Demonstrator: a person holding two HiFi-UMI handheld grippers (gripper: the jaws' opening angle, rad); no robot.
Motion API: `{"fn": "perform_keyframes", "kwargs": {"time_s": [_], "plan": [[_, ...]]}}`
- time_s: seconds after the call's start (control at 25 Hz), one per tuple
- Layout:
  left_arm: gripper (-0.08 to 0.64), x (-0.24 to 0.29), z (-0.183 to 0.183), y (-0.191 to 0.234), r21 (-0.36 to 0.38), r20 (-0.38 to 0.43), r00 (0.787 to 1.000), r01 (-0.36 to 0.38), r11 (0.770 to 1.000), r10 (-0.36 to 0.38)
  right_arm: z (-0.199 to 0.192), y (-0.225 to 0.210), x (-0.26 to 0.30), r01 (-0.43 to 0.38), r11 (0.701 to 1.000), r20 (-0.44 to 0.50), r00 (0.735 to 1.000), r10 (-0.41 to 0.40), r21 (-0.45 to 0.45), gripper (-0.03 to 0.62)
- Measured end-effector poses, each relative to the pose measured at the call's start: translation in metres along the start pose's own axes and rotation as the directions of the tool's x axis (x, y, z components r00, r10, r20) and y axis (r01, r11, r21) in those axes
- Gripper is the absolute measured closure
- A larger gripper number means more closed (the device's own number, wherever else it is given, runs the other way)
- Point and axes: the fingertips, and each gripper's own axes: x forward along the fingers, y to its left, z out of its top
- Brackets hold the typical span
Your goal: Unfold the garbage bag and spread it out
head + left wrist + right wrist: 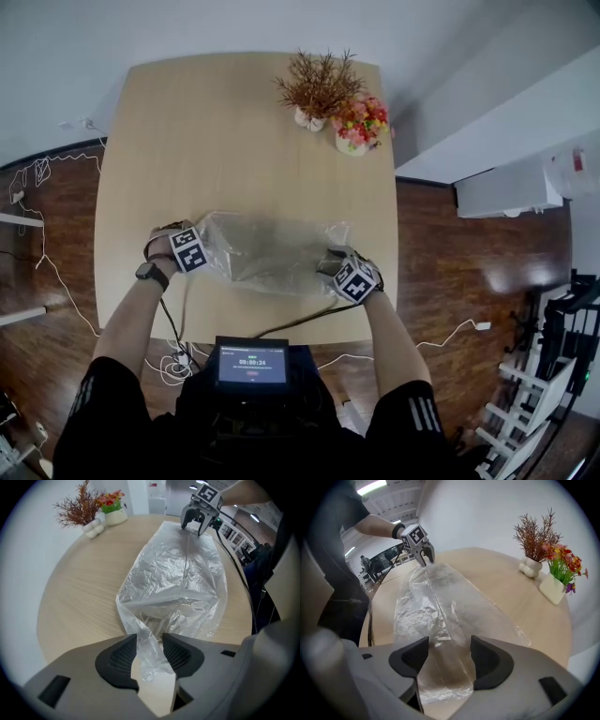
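**Q:** Left claw?
**A:** My left gripper [150,641] points down at the table [216,141]. Its jaws are clamped on a bunched, twisted end of the garbage bag [267,248], with the plastic pinched between both pads.

**Q:** Right claw?
**A:** My right gripper [449,644] is tilted downward with its jaws wide apart, gripping nothing. The bag's other end lies flat on the wood under the gap.

**Q:** The bag itself?
**A:** Clear and crinkled, stretched across the near half of the table between my two grippers. It is mostly flattened, with one long crease down the middle.

**Q:** Anything else on the table?
**A:** A twig plant [317,89] and a flower pot [358,127] stand side by side at the far edge, well apart from the bag.
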Motion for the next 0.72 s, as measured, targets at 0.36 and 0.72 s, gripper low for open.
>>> {"fn": "perform_keyframes", "kwargs": {"time_s": [0.36, 0.72], "plan": [[0.368, 0.001, -0.013, 0.027, -0.035, -0.040, 0.999, -0.022, 0.999, 0.021, 0.020, -0.016, 0.012, -0.008, 1.000, 0.003, 1.000, 0.008, -0.024, 0.253], [0.360, -0.019, -0.006, 0.032, -0.074, 0.021, 1.000, 0.004, 0.997, -0.002, 0.020, -0.018, 0.017, -0.008, 1.000, 0.008, 1.000, 0.008, -0.011, 0.252]]}}
